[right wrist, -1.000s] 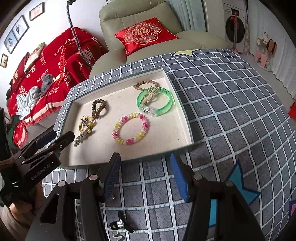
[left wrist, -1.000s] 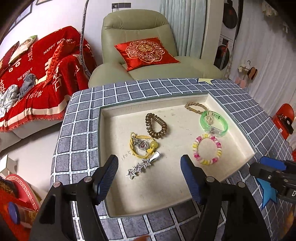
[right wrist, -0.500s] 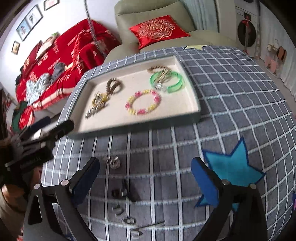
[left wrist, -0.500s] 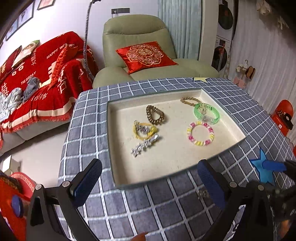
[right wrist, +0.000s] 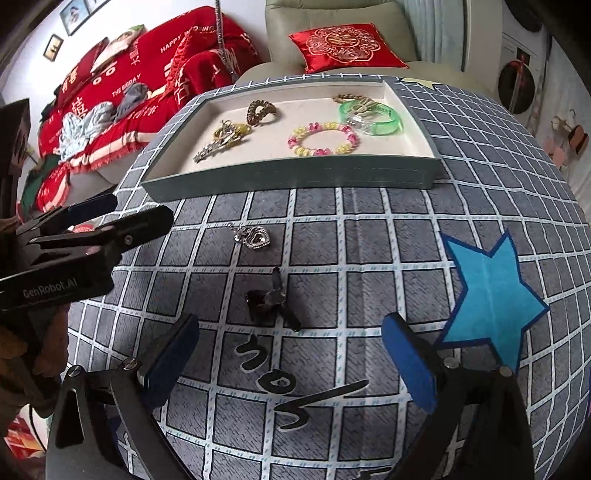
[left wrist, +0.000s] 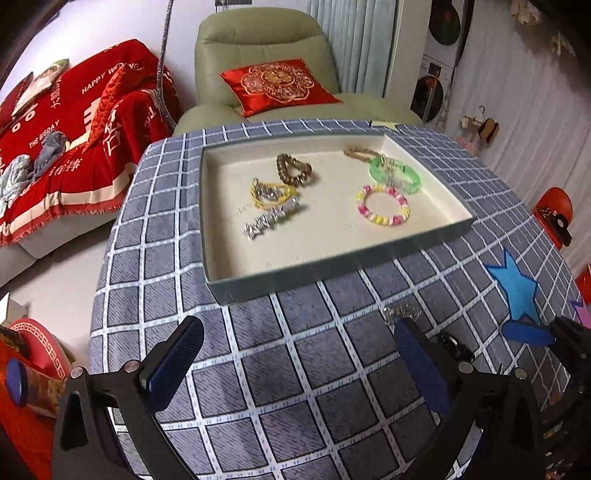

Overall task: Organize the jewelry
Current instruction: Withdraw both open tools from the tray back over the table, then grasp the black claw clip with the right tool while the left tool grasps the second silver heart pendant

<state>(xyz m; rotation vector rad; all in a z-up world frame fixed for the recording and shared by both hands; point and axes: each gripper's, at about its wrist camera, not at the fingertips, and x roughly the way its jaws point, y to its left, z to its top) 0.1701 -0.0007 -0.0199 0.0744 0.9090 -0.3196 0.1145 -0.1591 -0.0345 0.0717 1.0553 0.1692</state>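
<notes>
A shallow tray (right wrist: 288, 173) holds a green bangle (right wrist: 371, 116), a pink-and-yellow bead bracelet (right wrist: 323, 138), a brown coil tie (right wrist: 260, 110), a yellow-banded charm (right wrist: 231, 133) and a silver star clip (right wrist: 207, 151). Just before the tray lie a silver heart pendant (right wrist: 255, 236) and, farther out, a dark clip (right wrist: 271, 301).

We're in a home living room: a pale green armchair (left wrist: 258, 55) with a red embroidered cushion (left wrist: 277, 83) sits at the far side, and on the left a sofa lies under a red throw (left wrist: 74, 122) printed with wedding wishes. Framed pictures (right wrist: 70, 14) hang on the far left wall, curtains (left wrist: 351, 40) on the right. Nearest is a table under a grey checked cloth (left wrist: 295, 369).
</notes>
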